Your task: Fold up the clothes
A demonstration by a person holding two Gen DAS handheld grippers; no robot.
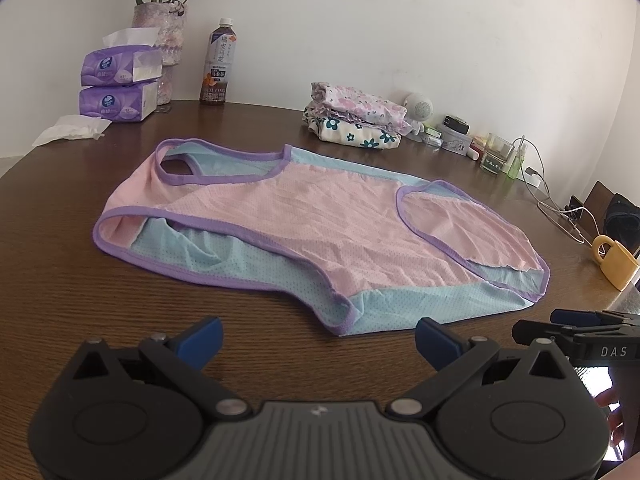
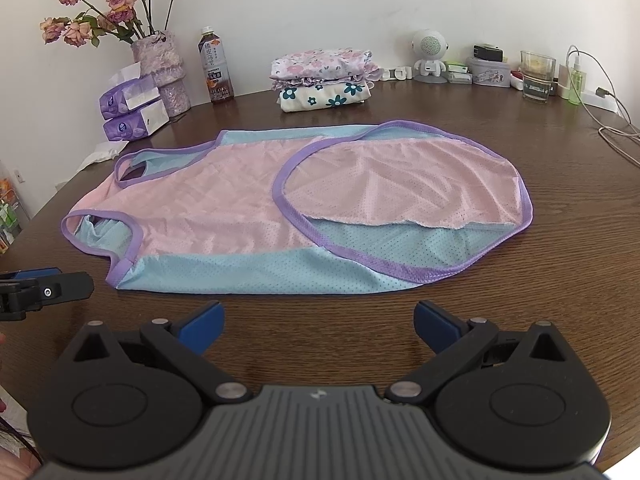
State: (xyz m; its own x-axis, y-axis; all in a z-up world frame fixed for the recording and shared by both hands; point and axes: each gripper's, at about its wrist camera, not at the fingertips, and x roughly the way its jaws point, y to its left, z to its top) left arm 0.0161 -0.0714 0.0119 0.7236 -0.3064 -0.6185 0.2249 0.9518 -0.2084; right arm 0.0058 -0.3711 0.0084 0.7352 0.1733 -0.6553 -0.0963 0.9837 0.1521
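Observation:
A pink and light-blue mesh vest with purple trim (image 1: 304, 224) (image 2: 280, 208) lies flat on the brown wooden table (image 1: 80, 288) (image 2: 540, 280), neck to the left. Its right end is folded back, showing the pink inside. My left gripper (image 1: 318, 338) hovers open just short of the vest's near blue edge, nothing between its blue pads. My right gripper (image 2: 318, 322) is also open and empty, a little back from the same edge. Each gripper shows at the side of the other's view: right gripper (image 1: 576, 330), left gripper (image 2: 40, 284).
A stack of folded floral clothes (image 1: 356, 120) (image 2: 324, 80) sits beyond the vest. Tissue packs (image 1: 120, 84), a flower vase (image 2: 160, 68) and a tea bottle (image 1: 218, 64) stand at the back left. A yellow mug (image 1: 614, 264), cables (image 2: 612, 120), a glass jar (image 2: 536, 76) and small items crowd the right.

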